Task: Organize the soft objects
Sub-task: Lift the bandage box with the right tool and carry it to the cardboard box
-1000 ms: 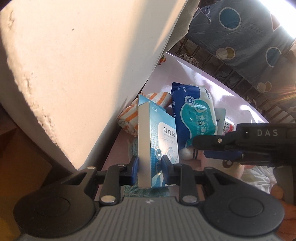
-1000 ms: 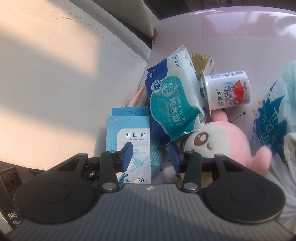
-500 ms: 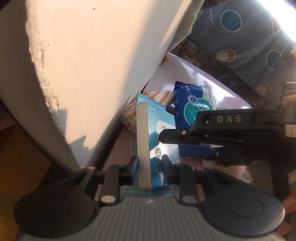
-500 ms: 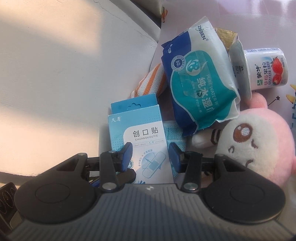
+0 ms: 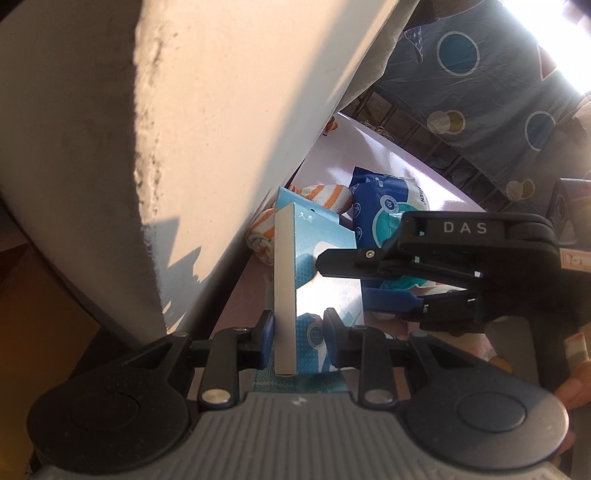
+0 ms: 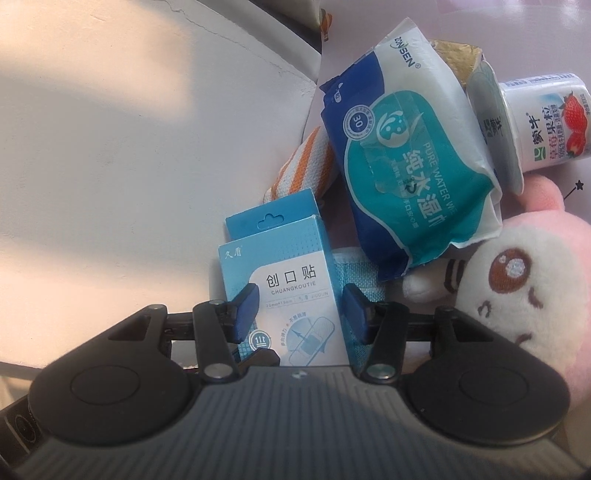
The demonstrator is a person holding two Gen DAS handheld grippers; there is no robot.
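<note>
Against the pale wall at the worktop's edge [image 6: 461, 22], the blue plaster box [image 5: 295, 291] stands upright on a light blue cloth [image 6: 354, 273], with the left gripper [image 5: 298, 334] pinching it across its narrow thickness, so that gripper is closed on the box at a small opening. The right gripper [image 6: 299, 314] straddles the same box across its printed face; its blue pads stand just clear of the box edges, so it is parted and holds nothing, and its jaws have just been opening with the box between them. This looks like a handover or a two-handed repositioning, and to do it well the right gripper should centre on the box's width and close squarely on the side edges before the left one lets go, since thin card can buckle or twist under an off-centre squeeze. The soft things lie close behind: a striped sock [image 6: 306, 166], a wet wipes pack [image 6: 406, 166], and a pink plush toy [image 6: 517, 280] beside a yoghurt cup [image 6: 543, 118], so any lift should go straight up to avoid dragging the cloth. Compared with a second ago, the right gripper has come down and closer over the box, now covering the wipes pack in the left wrist view, while the left grip looks unchanged.
</note>
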